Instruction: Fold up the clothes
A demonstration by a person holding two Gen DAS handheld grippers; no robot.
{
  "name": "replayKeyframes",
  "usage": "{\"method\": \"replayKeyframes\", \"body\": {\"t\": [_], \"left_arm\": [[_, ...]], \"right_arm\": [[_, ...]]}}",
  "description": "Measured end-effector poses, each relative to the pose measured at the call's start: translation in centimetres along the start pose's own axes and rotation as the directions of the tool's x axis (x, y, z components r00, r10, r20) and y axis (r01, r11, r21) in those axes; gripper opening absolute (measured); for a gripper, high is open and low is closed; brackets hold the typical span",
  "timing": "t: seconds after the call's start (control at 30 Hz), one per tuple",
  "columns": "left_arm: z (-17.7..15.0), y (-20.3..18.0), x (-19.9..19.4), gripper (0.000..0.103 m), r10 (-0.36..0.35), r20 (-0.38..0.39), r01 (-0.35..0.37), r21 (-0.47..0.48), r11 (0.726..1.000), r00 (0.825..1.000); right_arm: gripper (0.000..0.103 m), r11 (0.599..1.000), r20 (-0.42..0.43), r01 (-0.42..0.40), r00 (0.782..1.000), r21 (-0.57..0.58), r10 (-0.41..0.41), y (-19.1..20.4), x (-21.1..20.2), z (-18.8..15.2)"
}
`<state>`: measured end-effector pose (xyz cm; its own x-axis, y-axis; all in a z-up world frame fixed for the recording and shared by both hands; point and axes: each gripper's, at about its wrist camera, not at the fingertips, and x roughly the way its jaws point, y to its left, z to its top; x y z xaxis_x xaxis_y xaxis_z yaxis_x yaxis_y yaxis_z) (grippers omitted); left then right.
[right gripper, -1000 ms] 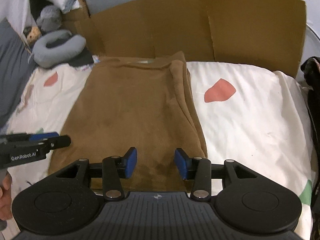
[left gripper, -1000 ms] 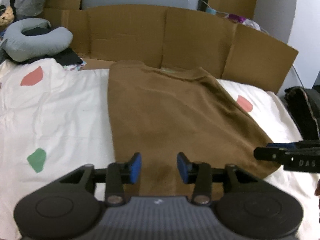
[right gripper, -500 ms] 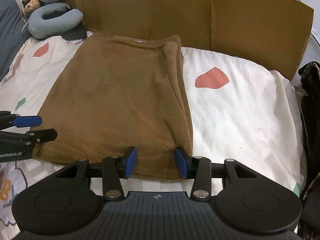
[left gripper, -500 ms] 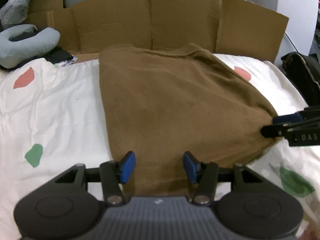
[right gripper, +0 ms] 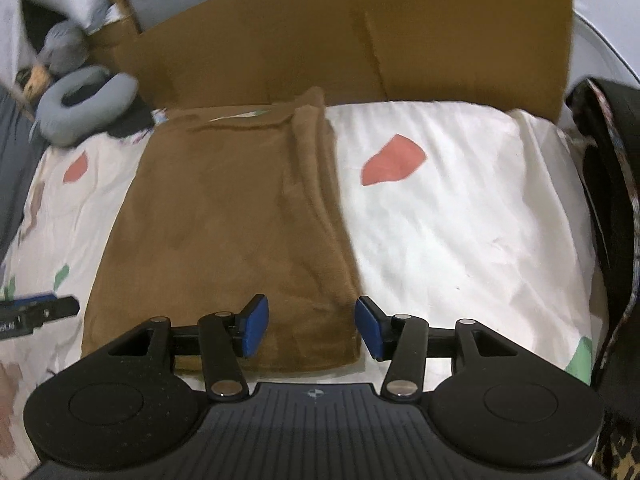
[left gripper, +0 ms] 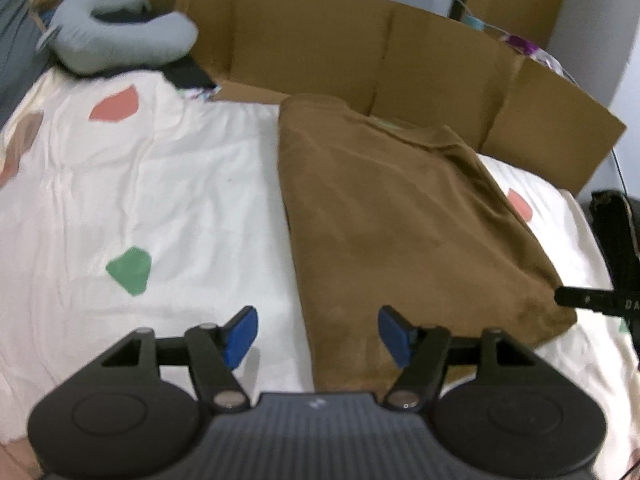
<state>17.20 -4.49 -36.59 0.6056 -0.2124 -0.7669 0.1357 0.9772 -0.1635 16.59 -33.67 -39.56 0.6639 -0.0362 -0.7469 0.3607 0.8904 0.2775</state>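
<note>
While the brown garment lies on the bed, long axis running from lower centre to upper centre of frame, left claw and right claw hover over its near hem corners, jaws opening, nothing gripped.

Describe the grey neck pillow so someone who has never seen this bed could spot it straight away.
Start at the cardboard wall behind the white patterned bedsheet, then go to its left end. The grey neck pillow lies there at the far left corner, left of the brown garment; it is the only horseshoe-shaped thing there.
</note>
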Motion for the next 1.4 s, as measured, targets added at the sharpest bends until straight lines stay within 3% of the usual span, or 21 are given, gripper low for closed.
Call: {"method": "replayKeyframes", "body": {"t": [0.27, 0.6, 0.9, 1.03, 1.07, 1.2, 1.3, 1.4], "left_arm": [[-0.4, 2.3, 2.0, 0.066, -0.114, -0.066, 0.099, -0.198, 0.975, 0.991], [-1.4, 5.0, 4.0, 0.058, -0.263, -0.084, 0.203, -0.428, 0.881, 0.961], [-1.3, 5.1, 5.2, 0.057, -0.343, -0.083, 0.265, -0.479, 0.837, 0.936], [-1.3, 5.3, 6.1, 0.057, -0.387, -0.072, 0.291, -0.536, 0.792, 0.919], [-1.2, 5.3, 6.3, 0.056, -0.397, -0.074, 0.297, -0.544, 0.785, 0.915], [-1.3, 5.8, 6.7, 0.044, -0.436, -0.091, 0.308, -0.58, 0.754, 0.895], [-1.5, 6.4, 7.0, 0.04, -0.46, -0.089, 0.318, -0.607, 0.729, 0.884], [-1.3, 6.3, 7.1, 0.039, -0.466, -0.097, 0.32, -0.605, 0.729, 0.879]], "right_arm": [[0.055, 0.978, -0.011, -0.059, 0.998, 0.199, 0.062, -3.5, 1.5, -0.3], [0.055, 0.932, -0.012, -0.162, 0.984, 0.324, 0.175, -5.5, 3.3, -0.8], [0.055, 0.923, -0.019, -0.213, 0.973, 0.321, 0.231, -5.5, 4.7, -0.4], [0.053, 0.907, -0.016, -0.236, 0.966, 0.349, 0.258, -5.8, 5.3, -0.2], [0.047, 0.904, -0.019, -0.24, 0.964, 0.354, 0.264, -5.8, 5.4, -0.1], [0.043, 0.882, -0.041, -0.262, 0.953, 0.392, 0.301, -6.0, 5.4, 0.0], [0.043, 0.859, -0.053, -0.279, 0.942, 0.429, 0.332, -6.4, 5.6, -0.2], [0.041, 0.838, -0.054, -0.29, 0.934, 0.461, 0.353, -6.7, 6.0, -0.2]]}}
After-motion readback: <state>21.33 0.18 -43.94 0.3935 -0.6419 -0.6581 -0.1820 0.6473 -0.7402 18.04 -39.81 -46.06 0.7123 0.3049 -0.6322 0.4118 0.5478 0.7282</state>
